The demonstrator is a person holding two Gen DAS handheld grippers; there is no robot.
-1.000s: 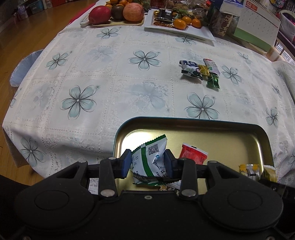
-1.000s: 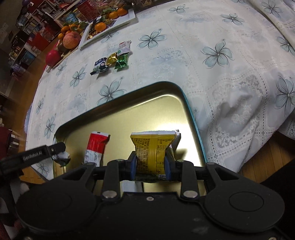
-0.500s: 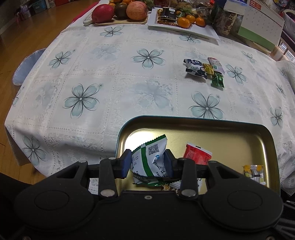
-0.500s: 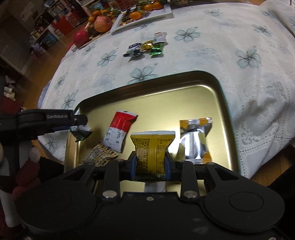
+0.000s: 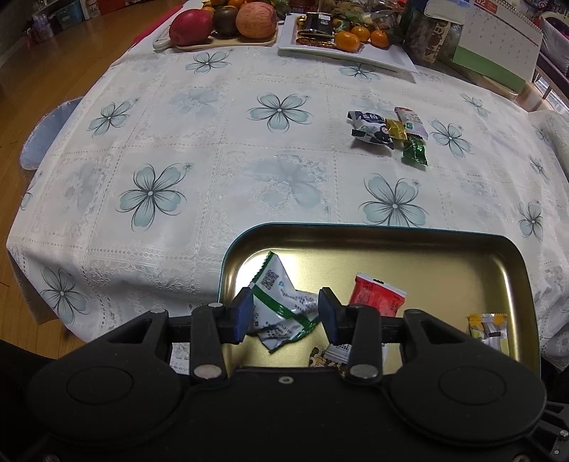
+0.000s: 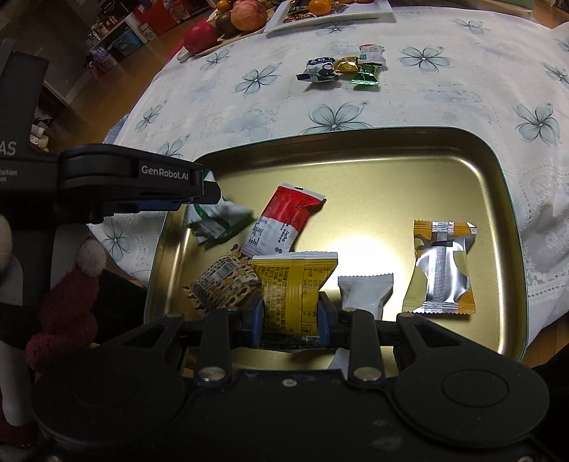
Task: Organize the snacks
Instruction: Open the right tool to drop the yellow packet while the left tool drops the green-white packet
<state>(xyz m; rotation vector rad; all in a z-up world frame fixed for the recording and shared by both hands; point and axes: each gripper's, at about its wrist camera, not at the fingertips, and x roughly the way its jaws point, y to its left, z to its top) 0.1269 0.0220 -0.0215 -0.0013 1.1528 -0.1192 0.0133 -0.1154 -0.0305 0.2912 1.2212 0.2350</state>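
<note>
A gold tray [image 5: 391,227] [image 6: 355,133] sits at the near table edge. My left gripper [image 5: 284,312] hangs over its left end, jaws opening. A green-and-white packet [image 5: 281,302] [image 6: 217,220] slumps tilted between the blue pads, no longer pinched. My right gripper [image 6: 290,312] is shut on a yellow packet [image 6: 291,284] held upright above the tray's near side. Lying in the tray are a red packet [image 6: 284,220], a brown patterned packet [image 6: 224,284], a white packet [image 6: 364,293] and an orange-and-silver packet [image 6: 441,266]. Several wrapped snacks [image 5: 387,131] remain in a small pile on the tablecloth.
A fruit board [image 5: 224,25], a white plate with oranges [image 5: 345,39], jars and a desk calendar [image 5: 498,46] line the far edge. The flowered cloth drops off to wooden floor on the left. A dark red sleeve [image 6: 64,320] is beside the tray.
The left jaws have spread and the green-and-white packet has tipped over leftward between them. The right gripper has swung across the tray with the yellow packet, bringing more packets into view.
</note>
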